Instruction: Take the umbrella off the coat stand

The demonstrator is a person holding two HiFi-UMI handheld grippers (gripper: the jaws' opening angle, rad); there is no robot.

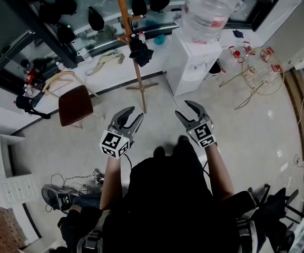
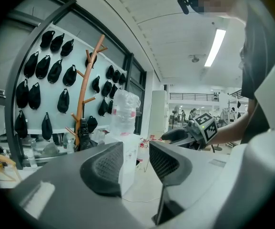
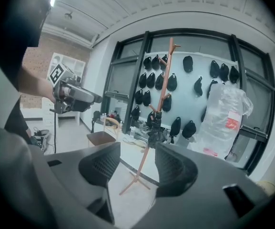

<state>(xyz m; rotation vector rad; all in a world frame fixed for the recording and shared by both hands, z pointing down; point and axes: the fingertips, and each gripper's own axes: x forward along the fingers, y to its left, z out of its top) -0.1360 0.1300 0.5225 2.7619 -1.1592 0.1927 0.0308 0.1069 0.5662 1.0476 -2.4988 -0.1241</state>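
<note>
Fingers (image 3: 101, 163) of right gripper (image 1: 184, 108) wide apart, those of left gripper (image 1: 136, 113) less so, both pairs empty. Locate the umbrella (image 3: 155, 130), a dark folded bundle hung partway up the coat stand (image 1: 139, 83), long axis roughly upright along the pole, well ahead of both grippers. Framed between the right fingers but left of the left pair; judged better lined up for the right.

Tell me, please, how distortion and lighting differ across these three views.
Head view: wide-angle bending, evenly lit, the water bottle washed out. Left gripper view: black round border, ceiling light glaring. Right gripper view: same border, coat stand sharp between blurred near jaws.
</note>
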